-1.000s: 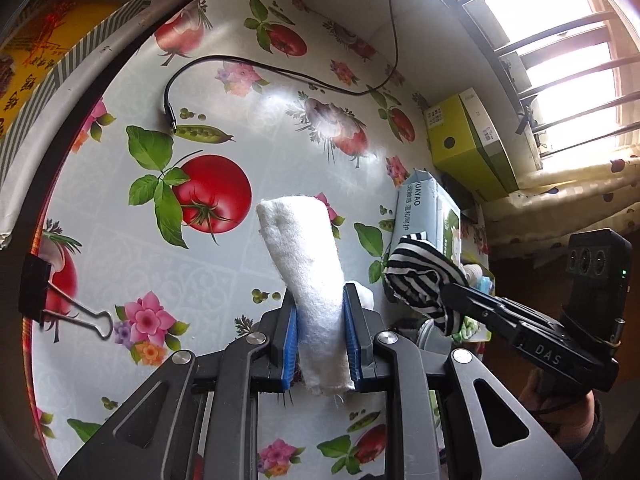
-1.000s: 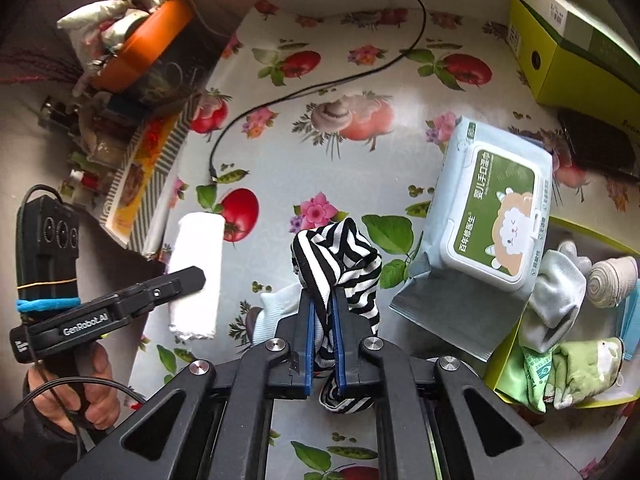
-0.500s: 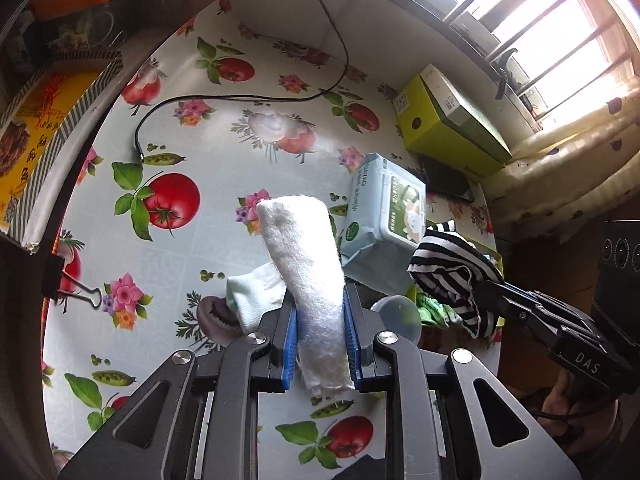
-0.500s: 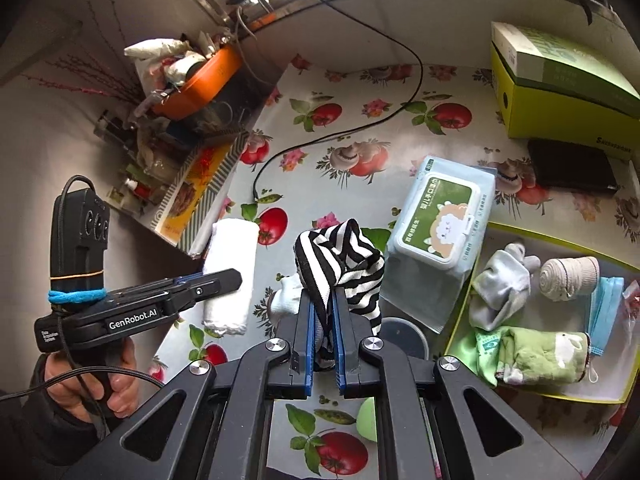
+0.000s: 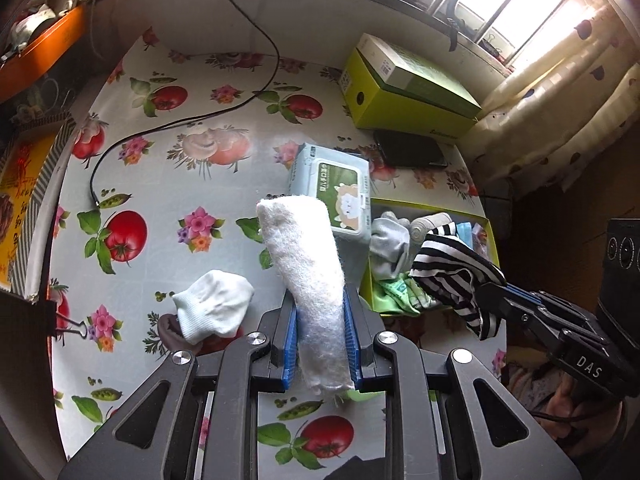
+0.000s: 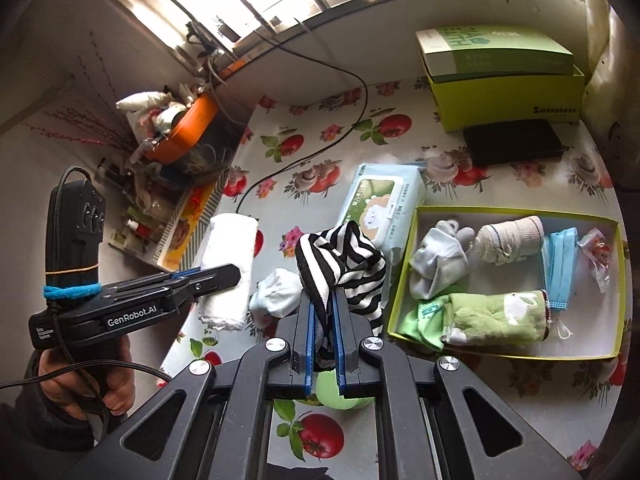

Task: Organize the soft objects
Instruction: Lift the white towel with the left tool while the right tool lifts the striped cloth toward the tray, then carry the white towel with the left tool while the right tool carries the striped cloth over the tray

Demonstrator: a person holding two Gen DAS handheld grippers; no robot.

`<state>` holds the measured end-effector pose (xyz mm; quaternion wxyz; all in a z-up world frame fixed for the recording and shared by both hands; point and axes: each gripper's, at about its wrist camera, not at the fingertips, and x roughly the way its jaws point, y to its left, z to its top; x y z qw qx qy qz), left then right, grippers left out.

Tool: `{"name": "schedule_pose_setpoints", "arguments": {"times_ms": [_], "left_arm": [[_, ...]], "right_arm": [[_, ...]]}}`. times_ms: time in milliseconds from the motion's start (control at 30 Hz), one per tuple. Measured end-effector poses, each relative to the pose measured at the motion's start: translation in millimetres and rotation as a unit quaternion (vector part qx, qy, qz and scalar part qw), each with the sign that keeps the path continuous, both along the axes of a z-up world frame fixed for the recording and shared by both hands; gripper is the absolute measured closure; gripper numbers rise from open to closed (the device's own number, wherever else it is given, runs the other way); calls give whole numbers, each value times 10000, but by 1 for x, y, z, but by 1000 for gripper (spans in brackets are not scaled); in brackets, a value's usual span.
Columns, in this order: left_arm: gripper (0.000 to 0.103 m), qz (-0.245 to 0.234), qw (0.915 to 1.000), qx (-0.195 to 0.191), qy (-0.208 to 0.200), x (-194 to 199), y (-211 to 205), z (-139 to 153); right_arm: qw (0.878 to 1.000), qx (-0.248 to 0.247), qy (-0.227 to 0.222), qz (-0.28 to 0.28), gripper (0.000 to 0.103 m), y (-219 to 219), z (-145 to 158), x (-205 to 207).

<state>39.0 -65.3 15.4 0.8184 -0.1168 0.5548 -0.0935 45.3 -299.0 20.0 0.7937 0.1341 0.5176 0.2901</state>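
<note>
My left gripper [image 5: 320,304] is shut on a rolled white towel [image 5: 306,264] and holds it high above the table; the towel also shows in the right wrist view [image 6: 228,276]. My right gripper [image 6: 323,300] is shut on a black-and-white striped cloth [image 6: 344,264], which hangs above the near edge of the yellow-green tray in the left wrist view [image 5: 452,264]. The yellow-green tray [image 6: 516,356] holds a grey sock, a beige roll, a green plush cloth and blue masks. A white sock [image 5: 214,306] lies on the tablecloth left of my left gripper.
A wet-wipes pack [image 5: 334,190] lies beside the tray. A green box [image 5: 408,92] and a black case [image 5: 410,150] stand at the back. A black cable [image 5: 180,122] crosses the tablecloth. A green ball [image 6: 340,394] lies under my right gripper. Orange bin [image 6: 184,132] at left.
Both grippers have risen and pulled back from the table with their cloths. The tray and the white sock have come into the left wrist view.
</note>
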Motion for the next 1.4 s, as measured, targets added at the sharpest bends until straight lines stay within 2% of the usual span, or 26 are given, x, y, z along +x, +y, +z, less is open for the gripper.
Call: {"name": "schedule_pose_setpoints", "arguments": {"times_ms": [800, 1067, 1400], "left_arm": [[82, -1027, 9947, -15, 71, 30, -107, -2], [82, -1377, 9903, -51, 180, 38, -147, -9], [82, -1525, 9880, 35, 258, 45, -165, -13]], "right_arm": [[9937, 26, 153, -1110, 95, -113, -13, 0], [9868, -41, 311, -1589, 95, -161, -30, 1], [9766, -209, 713, -2020, 95, -200, -72, 18]]}}
